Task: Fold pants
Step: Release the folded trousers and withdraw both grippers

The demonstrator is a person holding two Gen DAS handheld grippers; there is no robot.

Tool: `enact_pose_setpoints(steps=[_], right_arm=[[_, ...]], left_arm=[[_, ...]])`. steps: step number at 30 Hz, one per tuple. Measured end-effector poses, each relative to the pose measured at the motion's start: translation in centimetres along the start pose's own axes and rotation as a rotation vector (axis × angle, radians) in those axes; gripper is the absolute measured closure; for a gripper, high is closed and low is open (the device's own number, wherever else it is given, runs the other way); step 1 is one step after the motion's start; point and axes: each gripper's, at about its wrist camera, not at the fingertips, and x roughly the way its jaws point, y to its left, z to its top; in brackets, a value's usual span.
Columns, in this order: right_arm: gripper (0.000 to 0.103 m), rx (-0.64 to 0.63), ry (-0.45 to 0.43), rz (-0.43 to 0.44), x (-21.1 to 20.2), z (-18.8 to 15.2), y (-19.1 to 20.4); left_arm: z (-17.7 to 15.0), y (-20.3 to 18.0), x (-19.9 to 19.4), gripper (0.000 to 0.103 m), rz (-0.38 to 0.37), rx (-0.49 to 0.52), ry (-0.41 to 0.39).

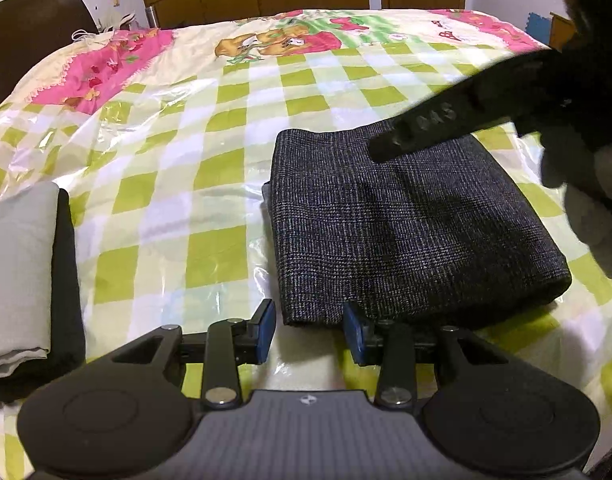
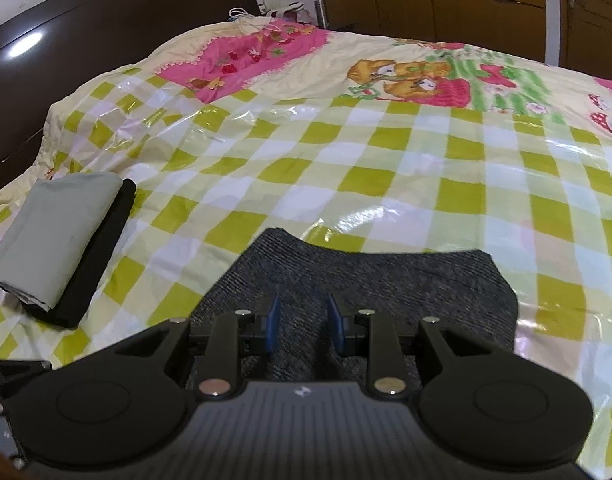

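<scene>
Pants (image 1: 406,224), already a compact dark-grey bundle, are lying on the checked plastic sheet (image 1: 193,200), at one o'clock from the left gripper (image 1: 310,330). Both the left gripper and the right gripper (image 2: 303,326) are hovering part-open, holding nothing; pressing the top layer flat would square the fold. Folded grey-and-black stack (image 2: 61,244) is sitting well apart at nine o'clock, obstructing nothing.

I see the pants (image 1: 418,228), dark grey with a fine woven check, folded into a compact thick rectangle, lying flat on the bed, rounded fold at one side, layered edges at the other, just ahead of me
</scene>
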Motion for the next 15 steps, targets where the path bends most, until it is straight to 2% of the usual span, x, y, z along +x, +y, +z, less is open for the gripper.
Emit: enact_pose_setpoints(steps=[15], right_arm=[[0.072,0.056,0.011,-0.064,-2.7,-3.4,-3.9]], left_arm=[[0.0,-0.7,0.2,0.052,0.029,0.032,0.015]])
